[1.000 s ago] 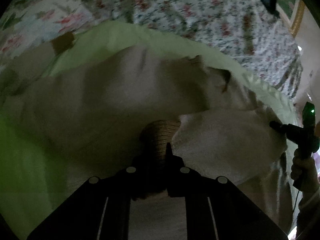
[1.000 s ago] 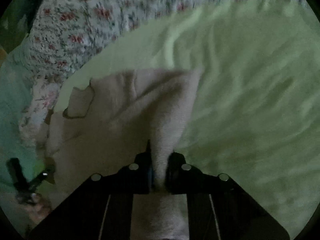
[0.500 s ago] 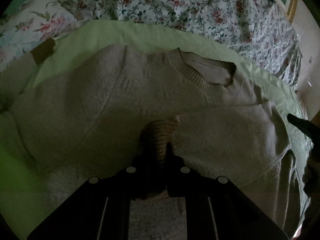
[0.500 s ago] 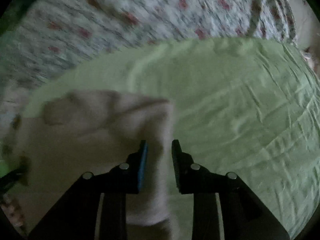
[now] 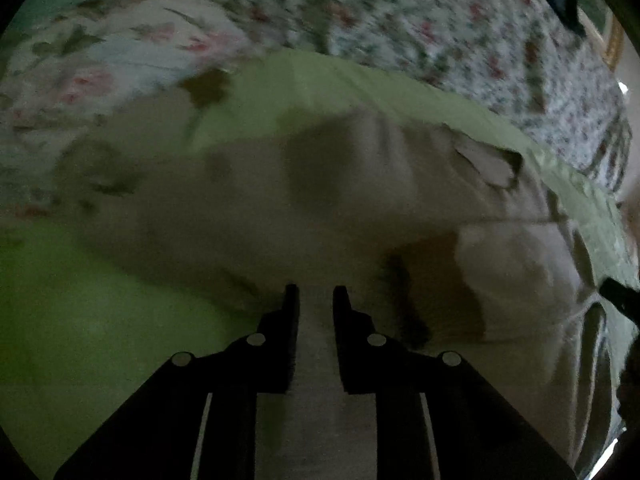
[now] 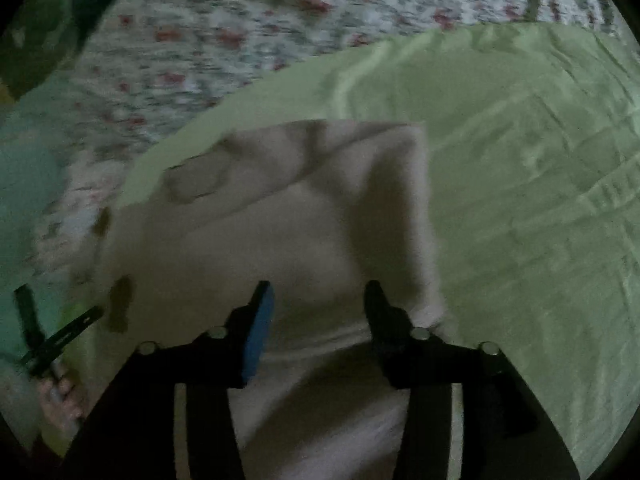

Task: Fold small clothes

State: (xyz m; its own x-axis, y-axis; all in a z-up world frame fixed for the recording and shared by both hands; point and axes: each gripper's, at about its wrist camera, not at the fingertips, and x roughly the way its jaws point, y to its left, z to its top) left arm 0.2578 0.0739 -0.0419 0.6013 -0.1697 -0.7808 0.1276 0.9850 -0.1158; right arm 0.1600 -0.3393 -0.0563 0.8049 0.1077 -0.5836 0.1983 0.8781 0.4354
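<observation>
A beige knit sweater [image 5: 340, 200] lies on a light green sheet [image 5: 80, 320], its neckline [image 5: 488, 160] at the upper right of the left wrist view. A ribbed cuff [image 5: 408, 280] lies loose just right of my left gripper [image 5: 314, 294], whose jaws are opening with a narrow gap and nothing pinched. In the right wrist view the sweater [image 6: 280, 232] lies folded over, its sleeve edge running down the right side. My right gripper [image 6: 318, 292] hovers over it, jaws opening wide, pressing on nothing. The left gripper [image 6: 56, 336] and the hand holding it show at that view's lower left.
A floral bedspread [image 5: 440, 20] borders the green sheet [image 6: 520, 200] at the back. A pale floral pillow [image 5: 100, 60] lies at the far left. The other gripper's dark tip [image 5: 620, 296] shows at the right edge. Open green sheet stretches to the right of the sweater.
Both grippers let go: the left released the ribbed cuff, which now lies to its right, and the right released the sleeve fold and spread wider. Both views shifted sideways and are blurred.
</observation>
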